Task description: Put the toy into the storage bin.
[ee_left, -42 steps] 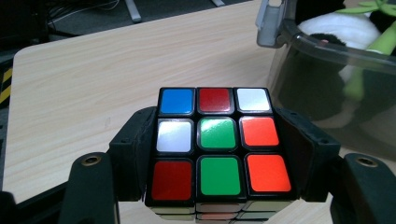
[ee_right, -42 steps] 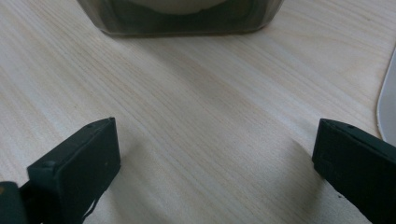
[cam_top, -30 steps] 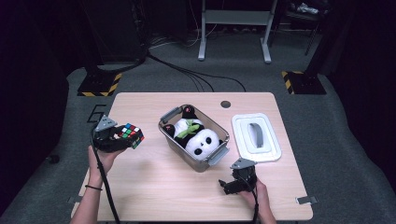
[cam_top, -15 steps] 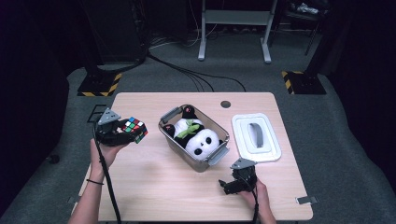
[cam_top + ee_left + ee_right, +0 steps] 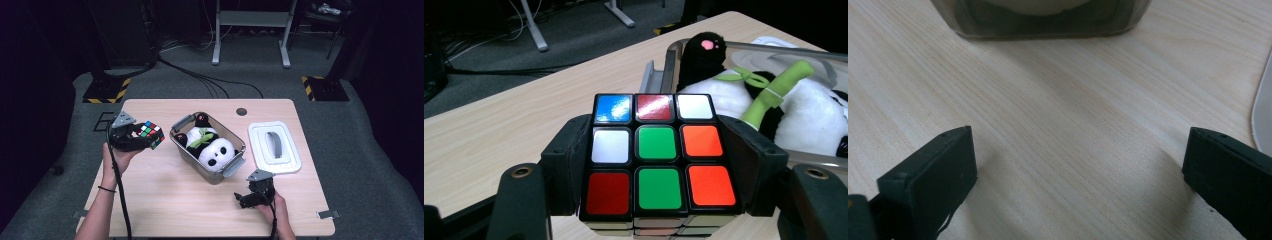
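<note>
On a wooden table (image 5: 165,200), a grey bin (image 5: 227,170) already held a panda toy (image 5: 215,150), its white lid (image 5: 275,147) lying beside it. The left gripper (image 5: 654,165) held a colour-tiled puzzle cube (image 5: 656,155) squarely between its jaws, raised just left of the bin, apparently not yet dropped in. The right gripper (image 5: 1078,175) rested near the table's front edge, jaws wide and empty.

Spread fingers (image 5: 933,170) over bare table (image 5: 1068,125)
</note>
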`<state>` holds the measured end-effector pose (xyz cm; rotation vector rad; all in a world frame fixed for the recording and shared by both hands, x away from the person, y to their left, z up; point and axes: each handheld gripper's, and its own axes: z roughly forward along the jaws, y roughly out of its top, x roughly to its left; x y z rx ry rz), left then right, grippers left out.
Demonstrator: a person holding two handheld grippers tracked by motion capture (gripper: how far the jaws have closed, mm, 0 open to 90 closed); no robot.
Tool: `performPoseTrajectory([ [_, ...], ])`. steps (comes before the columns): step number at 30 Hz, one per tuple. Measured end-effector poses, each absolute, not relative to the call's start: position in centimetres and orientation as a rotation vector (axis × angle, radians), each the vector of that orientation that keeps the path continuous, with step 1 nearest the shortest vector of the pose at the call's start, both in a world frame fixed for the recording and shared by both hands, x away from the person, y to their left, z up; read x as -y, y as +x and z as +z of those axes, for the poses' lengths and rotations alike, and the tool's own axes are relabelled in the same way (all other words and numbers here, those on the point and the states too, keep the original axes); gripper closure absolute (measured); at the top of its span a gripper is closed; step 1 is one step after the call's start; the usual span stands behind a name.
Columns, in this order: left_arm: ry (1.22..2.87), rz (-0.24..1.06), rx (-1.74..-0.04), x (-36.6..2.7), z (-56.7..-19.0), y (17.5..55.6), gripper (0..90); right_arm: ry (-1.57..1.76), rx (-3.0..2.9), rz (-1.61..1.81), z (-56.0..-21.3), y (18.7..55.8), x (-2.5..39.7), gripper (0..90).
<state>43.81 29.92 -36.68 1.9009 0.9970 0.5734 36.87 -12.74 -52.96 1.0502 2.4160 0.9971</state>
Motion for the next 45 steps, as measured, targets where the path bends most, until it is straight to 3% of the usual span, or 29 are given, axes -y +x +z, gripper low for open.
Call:
performPoseTrajectory([
  [21, 1.899, 0.533, -0.932, -26.9, -35.1, 45.9, 34.5, 1.05, -2.414, 0.998, -53.0, 36.9, 12.7, 0.1],
  [45, 1.923, 0.424, -0.898, -21.7, -36.9, 49.9, 34.4, 1.052, -2.415, 0.997, -53.0, 36.9, 12.7, 0.1],
])
